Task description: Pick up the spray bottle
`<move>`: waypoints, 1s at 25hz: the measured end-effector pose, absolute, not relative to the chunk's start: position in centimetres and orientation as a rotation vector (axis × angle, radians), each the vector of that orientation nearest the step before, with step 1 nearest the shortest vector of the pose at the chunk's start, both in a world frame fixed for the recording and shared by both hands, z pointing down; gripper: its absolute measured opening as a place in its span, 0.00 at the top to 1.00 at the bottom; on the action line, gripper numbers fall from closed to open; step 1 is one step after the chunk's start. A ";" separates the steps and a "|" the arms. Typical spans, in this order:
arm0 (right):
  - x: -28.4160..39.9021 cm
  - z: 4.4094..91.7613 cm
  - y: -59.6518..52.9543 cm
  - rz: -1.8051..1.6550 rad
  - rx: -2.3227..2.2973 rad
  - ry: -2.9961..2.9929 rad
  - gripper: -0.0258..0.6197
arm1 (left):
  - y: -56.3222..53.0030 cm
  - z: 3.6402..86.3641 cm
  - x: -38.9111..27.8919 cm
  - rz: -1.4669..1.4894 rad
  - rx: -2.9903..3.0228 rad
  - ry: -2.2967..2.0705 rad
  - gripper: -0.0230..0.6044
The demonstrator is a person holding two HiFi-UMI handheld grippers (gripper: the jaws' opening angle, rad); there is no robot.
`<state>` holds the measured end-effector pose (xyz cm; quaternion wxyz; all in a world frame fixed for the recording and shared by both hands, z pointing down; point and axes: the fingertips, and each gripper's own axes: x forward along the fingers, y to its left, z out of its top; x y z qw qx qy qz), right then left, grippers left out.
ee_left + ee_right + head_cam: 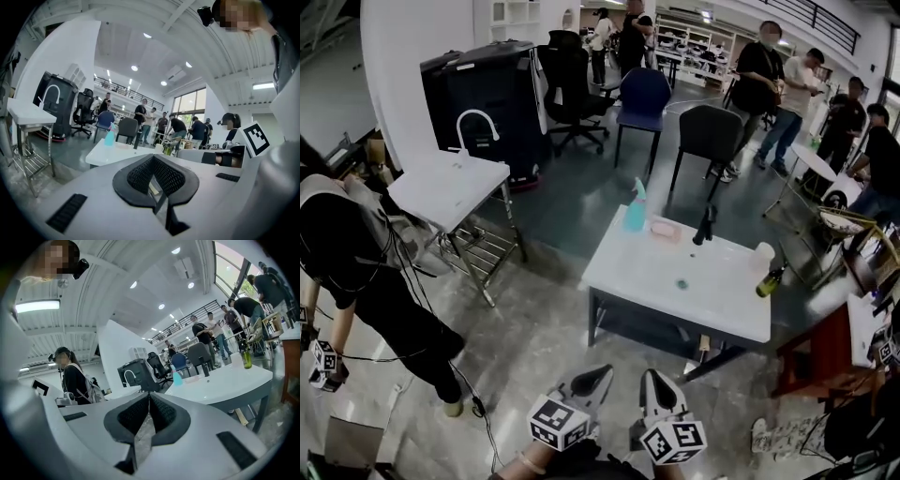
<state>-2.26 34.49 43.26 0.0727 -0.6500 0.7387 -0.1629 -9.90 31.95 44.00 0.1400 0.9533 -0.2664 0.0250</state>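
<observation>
The 2 grippers are held low and side by side at the bottom of the head view, both pointed forward and almost level, toward the white table (675,291), from which they are well apart. The left gripper (599,376) is closed with nothing held: in the left gripper view its dark pads (140,175) are seen to meet at the tip. The right gripper (655,378) is closed in the same way and is also empty, its pads (133,414) being pressed together along 1 line. The rear of both grippers is cut off by the lower edge of the head view. The spray bottle (635,208), pale blue, is standing upright on the far left corner of the table, just beside a flat pink thing (665,228) whose kind cannot be told. A dark upright object (704,225) near the far edge and a small green spot (682,283) on the tabletop are too small to be identified. A green bottle (771,279) is seen at the right edge of the table; whether it is leaning cannot be told. At the left, a person in black (356,262) is partly cut off by the frame.
</observation>
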 end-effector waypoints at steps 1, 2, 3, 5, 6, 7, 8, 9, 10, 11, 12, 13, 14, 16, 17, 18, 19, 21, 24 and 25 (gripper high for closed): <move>-2.1 43.4 34.2 -0.488 -1.960 2.211 0.94 | 31.7 44.1 -9.7 0.074 2.757 -0.759 0.95; -1.9 43.5 33.9 -0.487 -1.967 2.204 0.94 | 31.4 44.2 -9.6 0.076 2.759 -0.748 0.95; -1.8 43.6 33.6 -0.487 -1.974 2.201 0.94 | 31.2 44.3 -9.4 0.079 2.761 -0.739 0.95; -1.6 43.9 33.1 -0.490 -1.985 2.196 0.94 | 30.7 44.6 -9.3 0.088 2.762 -0.729 0.95; -1.6 44.1 32.9 -0.495 -1.989 2.192 0.94 | 30.4 44.8 -9.3 0.094 2.760 -0.726 0.95; -1.6 44.3 32.8 -0.501 -1.991 2.189 0.94 | 30.2 45.0 -9.3 0.100 2.757 -0.724 0.95; -1.7 44.4 32.7 -0.506 -1.992 2.186 0.94 | 30.0 45.1 -9.4 0.105 2.754 -0.723 0.95; -1.7 44.4 32.6 -0.509 -1.993 2.184 0.94 | 29.9 45.2 -9.5 0.107 2.751 -0.722 0.95; -1.8 44.5 32.5 -0.511 -1.994 2.184 0.94 | 29.7 45.3 -9.5 0.107 2.748 -0.721 0.95; -1.8 44.4 32.4 -0.510 -1.996 2.185 0.94 | 29.6 45.2 -9.6 0.106 2.746 -0.719 0.95; -1.8 44.2 32.3 -0.506 -2.000 2.188 0.94 | 29.5 45.0 -9.6 0.105 2.745 -0.716 0.95; -1.8 43.9 32.2 -0.494 -2.004 2.192 0.94 | 29.4 44.8 -9.6 0.105 2.748 -0.713 0.95; -1.7 43.6 32.0 -0.475 -2.009 2.197 0.94 | 29.3 44.6 -9.6 0.104 2.754 -0.710 0.95; -1.3 42.8 31.4 -0.421 -2.020 2.205 0.94 | 28.7 43.9 -9.4 0.091 2.777 -0.715 0.95; -1.1 42.5 31.0 -0.403 -2.022 2.204 0.94 | 28.4 43.5 -9.3 0.081 2.789 -0.725 0.95; -1.0 42.3 30.7 -0.394 -2.019 2.202 0.94 | 28.1 43.1 -9.3 0.072 2.796 -0.738 0.95; -0.9 42.2 30.3 -0.393 -2.012 2.200 0.94 | 27.7 42.9 -9.4 0.065 2.796 -0.755 0.95; -1.1 42.3 29.8 -0.403 -1.995 2.207 0.94 | 27.0 42.9 -9.8 0.061 2.782 -0.784 0.95; -1.2 42.8 28.6 -0.417 -1.972 2.237 0.94 | 25.9 43.0 -9.8 0.067 2.770 -0.813 0.95; -1.1 43.0 28.0 -0.425 -1.961 2.242 0.94 | 25.4 43.0 -9.7 0.069 2.770 -0.822 0.95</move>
